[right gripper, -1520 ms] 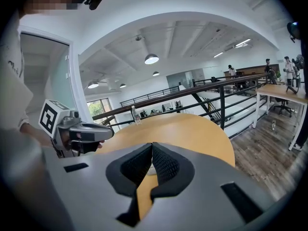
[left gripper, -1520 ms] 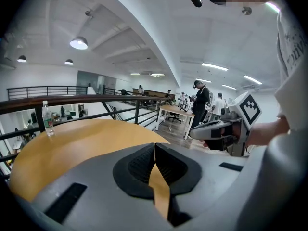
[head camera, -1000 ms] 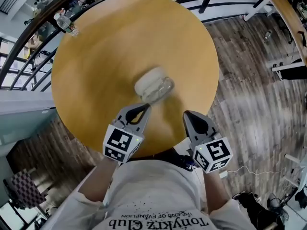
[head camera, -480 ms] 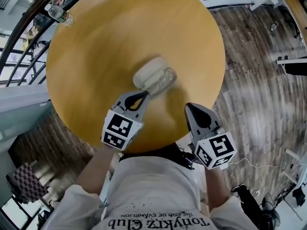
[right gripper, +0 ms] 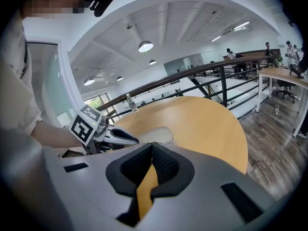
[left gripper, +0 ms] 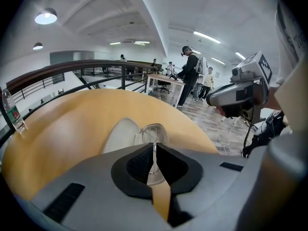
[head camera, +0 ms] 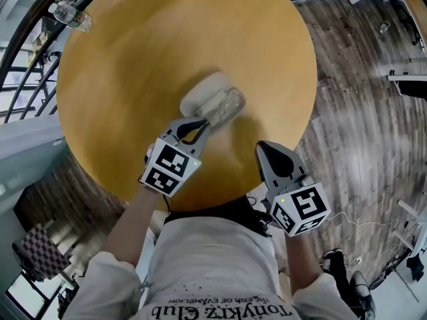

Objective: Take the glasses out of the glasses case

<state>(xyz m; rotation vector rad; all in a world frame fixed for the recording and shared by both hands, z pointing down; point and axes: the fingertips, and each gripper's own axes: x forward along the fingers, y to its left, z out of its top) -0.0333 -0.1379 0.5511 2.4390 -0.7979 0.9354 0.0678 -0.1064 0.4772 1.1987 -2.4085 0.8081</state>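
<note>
An open pale glasses case (head camera: 199, 93) lies in the middle of the round wooden table (head camera: 133, 52). Clear-framed glasses (head camera: 225, 105) rest on its near right side. My left gripper (head camera: 202, 123) has its tips at the glasses' near edge. In the left gripper view the jaws of my left gripper (left gripper: 154, 146) are closed together, with a thin temple arm of the glasses (left gripper: 151, 130) running between them. My right gripper (head camera: 264, 149) hovers shut and empty over the table's near edge, to the right of the case (right gripper: 159, 134).
A plastic water bottle (head camera: 67, 13) stands at the table's far left rim. A dark railing (left gripper: 96, 69) curves behind the table. Wood-plank floor (head camera: 360, 112) lies to the right. Several people stand at desks (left gripper: 192, 76) far off.
My left gripper has moved forward across the table to the near edge of the glasses. My right gripper has held its place by the near edge.
</note>
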